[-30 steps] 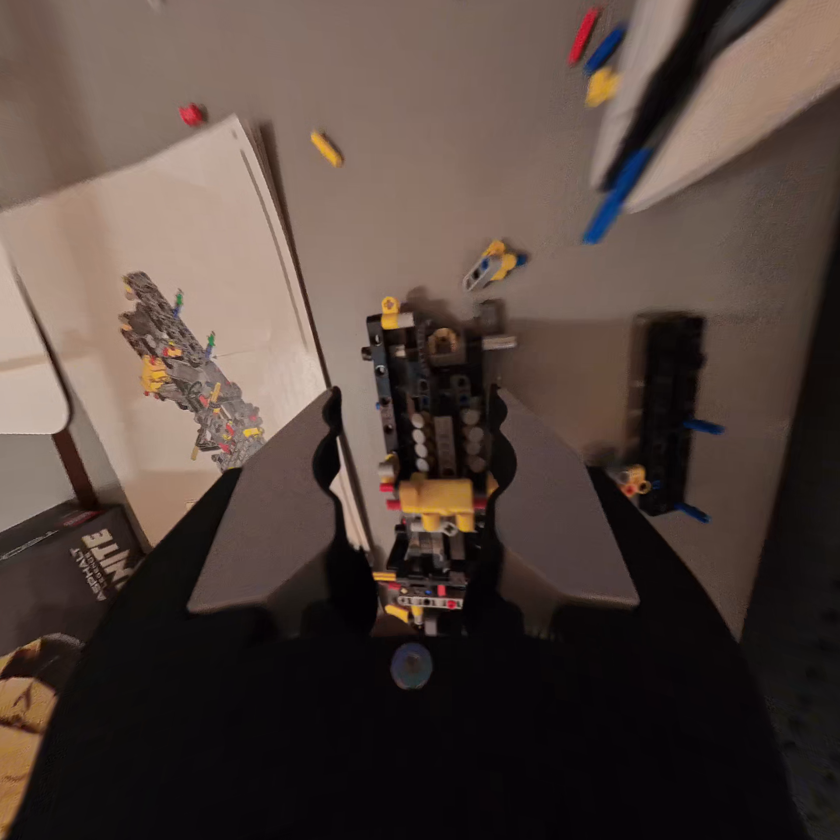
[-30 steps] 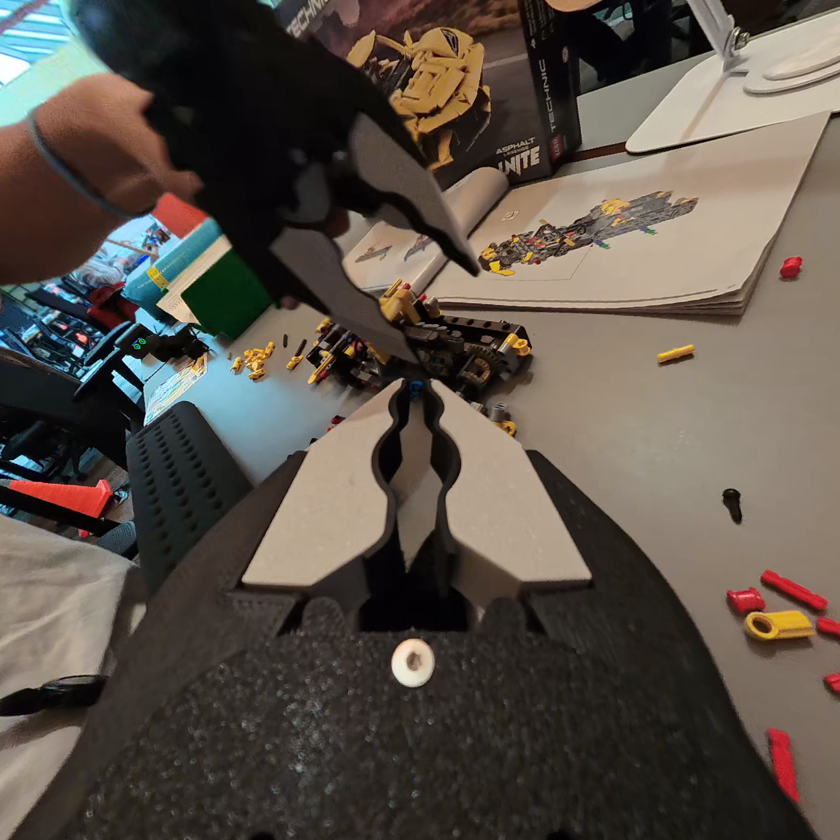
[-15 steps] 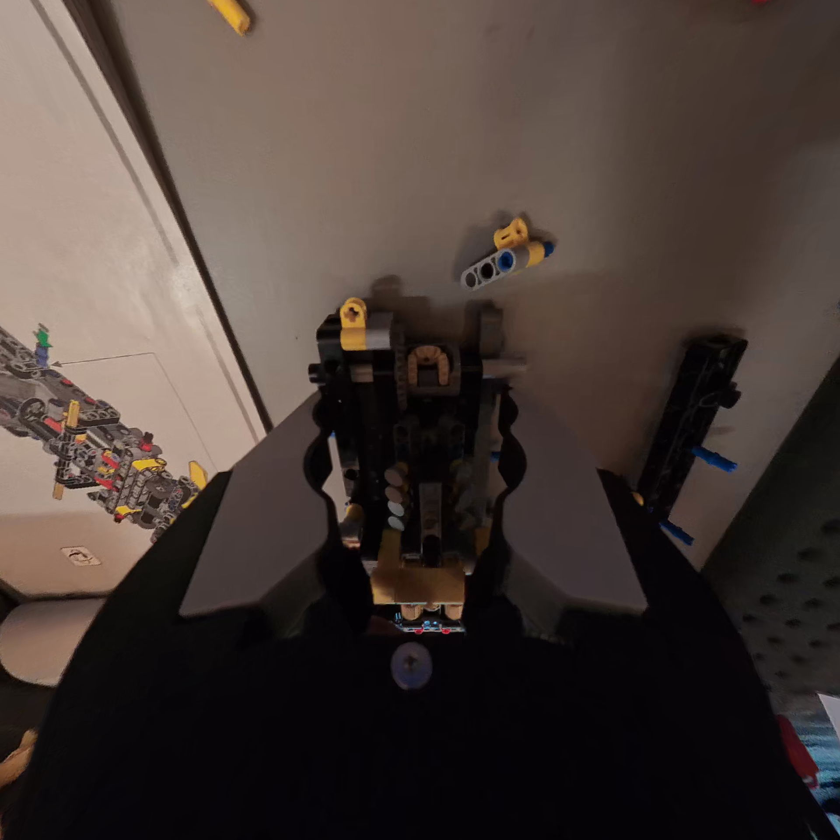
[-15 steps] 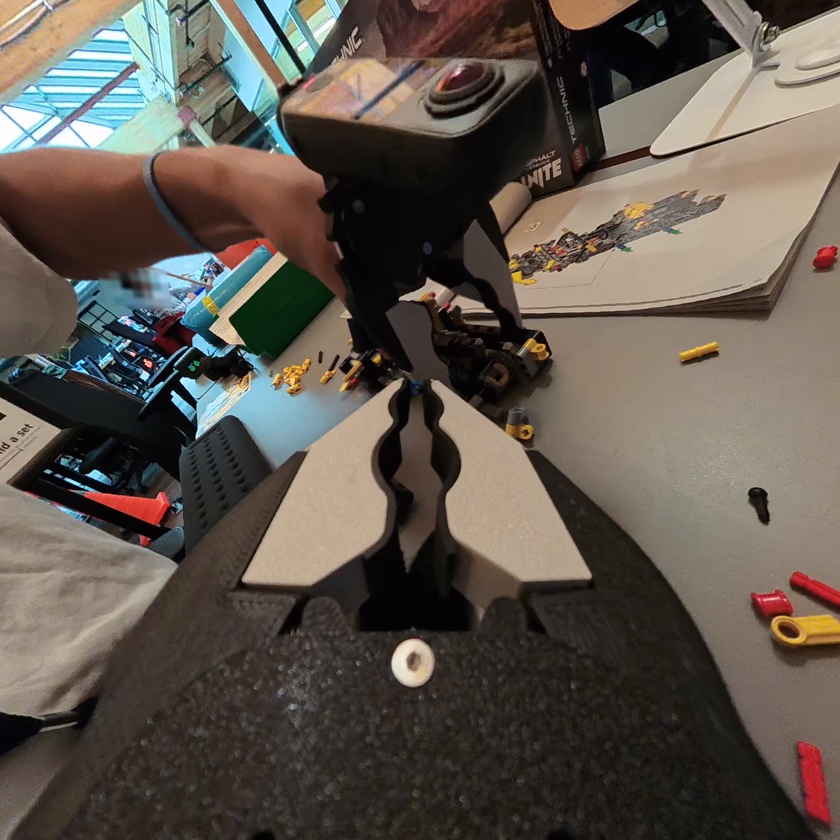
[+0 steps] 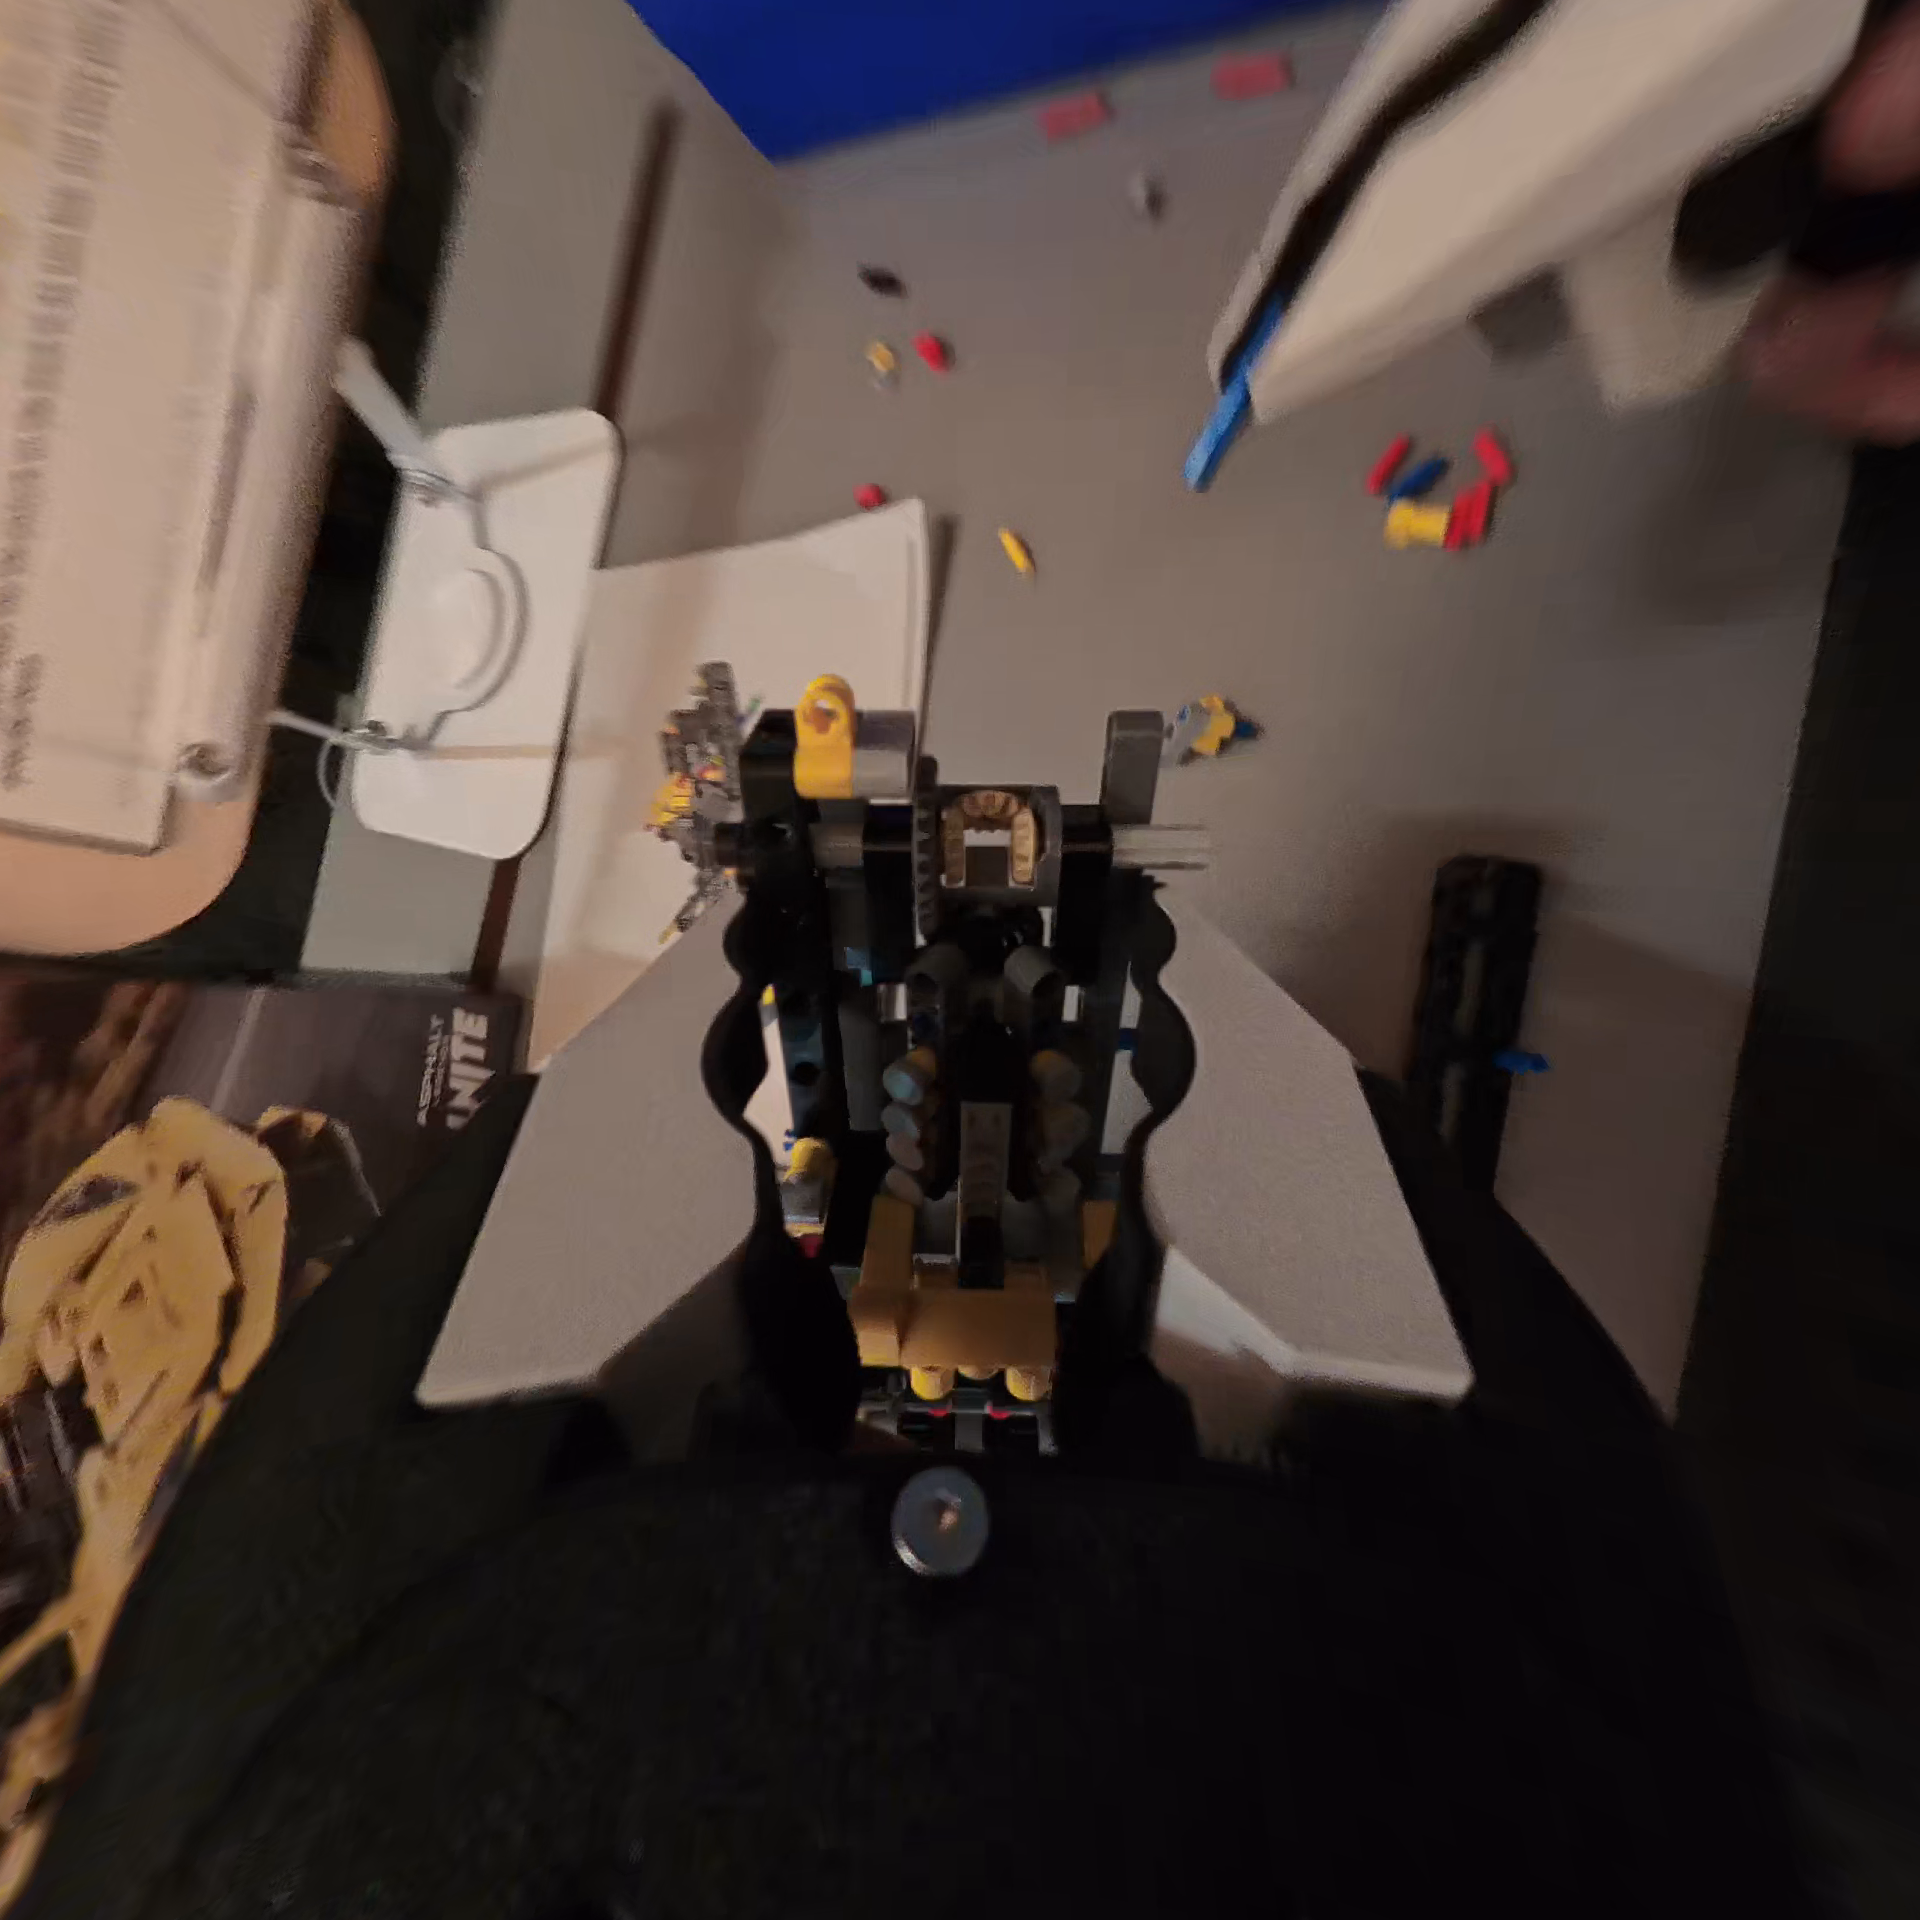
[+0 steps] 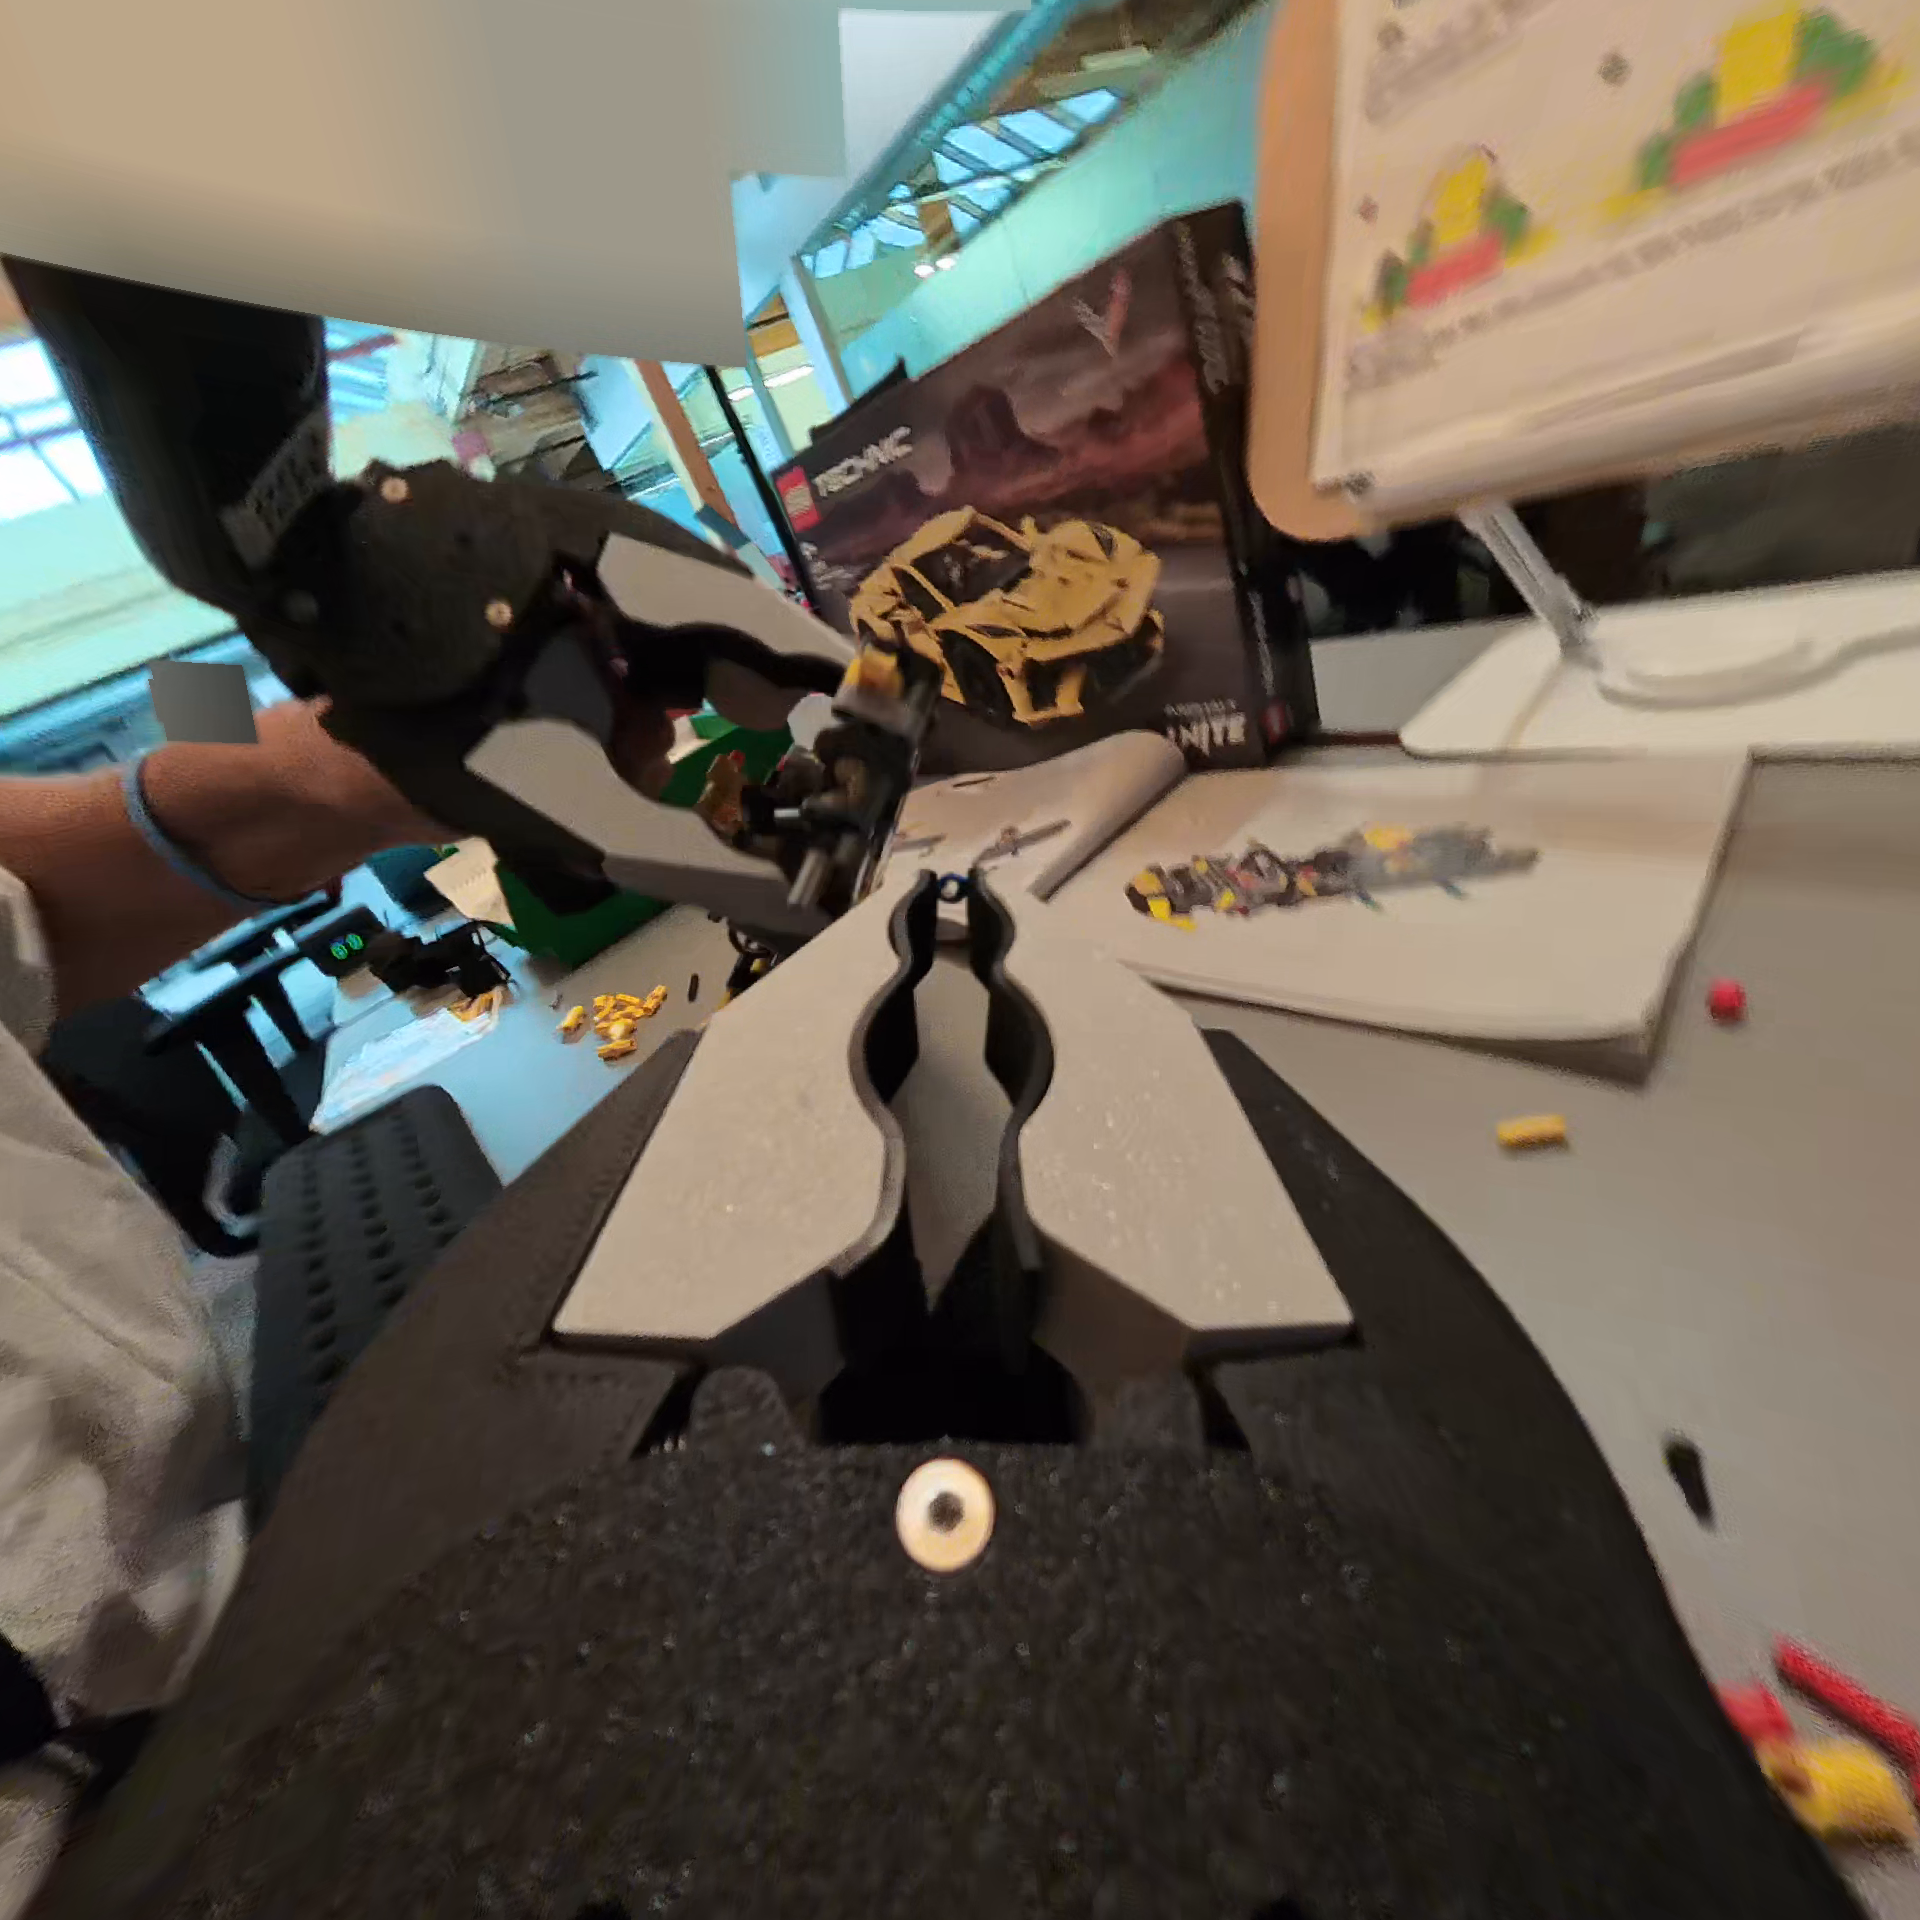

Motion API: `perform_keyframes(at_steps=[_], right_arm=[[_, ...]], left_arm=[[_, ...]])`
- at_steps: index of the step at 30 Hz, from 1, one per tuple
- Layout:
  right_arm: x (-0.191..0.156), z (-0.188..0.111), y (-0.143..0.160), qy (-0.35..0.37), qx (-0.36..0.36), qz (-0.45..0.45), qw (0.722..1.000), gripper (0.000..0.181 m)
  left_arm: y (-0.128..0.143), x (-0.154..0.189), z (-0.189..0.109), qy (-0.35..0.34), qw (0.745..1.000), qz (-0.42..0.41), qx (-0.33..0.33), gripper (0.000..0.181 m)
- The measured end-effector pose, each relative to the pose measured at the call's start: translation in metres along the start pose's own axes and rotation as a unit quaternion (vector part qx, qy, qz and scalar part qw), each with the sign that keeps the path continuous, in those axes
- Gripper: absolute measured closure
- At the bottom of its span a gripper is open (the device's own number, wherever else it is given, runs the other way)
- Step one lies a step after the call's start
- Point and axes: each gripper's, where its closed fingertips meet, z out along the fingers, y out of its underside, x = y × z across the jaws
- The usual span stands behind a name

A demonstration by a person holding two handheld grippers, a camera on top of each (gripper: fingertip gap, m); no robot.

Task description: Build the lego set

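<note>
grey foam-faced jaws of the left gripper are clamped on the half-built lego chassis, black and yellow with an open gear housing at its far end, held lifted above the table. the right gripper has its jaws nearly closed, pinching a small blue pin at the very tips, just beside the chassis end as the right wrist view shows it

the step in hand looks like seating that pin in a hole on the chassis. to do it well, hold the chassis steady with the left, line the pin's axis square to the hole before pushing, and press straight in; with so little of the pin gripped, any sideways load could flick it out. i cannot tell from these blurred views which hole is meant

the open instruction booklet lies flat on the table showing a picture of the build. behind it stands the set's box, dark with a yellow car pictured and brand lettering on its face and edge; a printed sheet on a stand carries coloured brick drawings and lines of text, too smeared to read
</note>
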Motion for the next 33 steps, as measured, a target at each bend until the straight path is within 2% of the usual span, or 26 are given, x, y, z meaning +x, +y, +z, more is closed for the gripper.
perform_keyframes(at_steps=[4,8,14,18,23,33], right_arm=[[-0.041,0.033,-0.018,-0.023,0.055,-0.112,0.992,0.177],[-0.067,0.060,-0.037,-0.009,0.082,-0.211,0.974,0.177],[-0.083,0.088,-0.068,0.004,0.103,-0.254,0.962,0.177],[-0.095,0.102,-0.071,-0.004,0.095,-0.254,0.962,0.177],[-0.103,0.110,-0.060,-0.006,0.085,-0.261,0.962,0.177],[-0.105,0.106,-0.067,-0.006,0.104,-0.248,0.963,0.177]], left_arm=[[-0.005,-0.025,-0.034,-0.030,0.990,-0.114,0.081,0.111],[-0.002,-0.046,-0.055,-0.040,0.962,-0.215,0.165,0.111],[0.004,-0.060,-0.077,-0.040,0.915,-0.303,0.263,0.111],[0.009,-0.063,-0.083,-0.050,0.900,-0.326,0.284,0.112],[0.013,-0.063,-0.085,-0.060,0.889,-0.346,0.294,0.112],[0.011,-0.058,-0.087,-0.065,0.895,-0.334,0.289,0.112]])
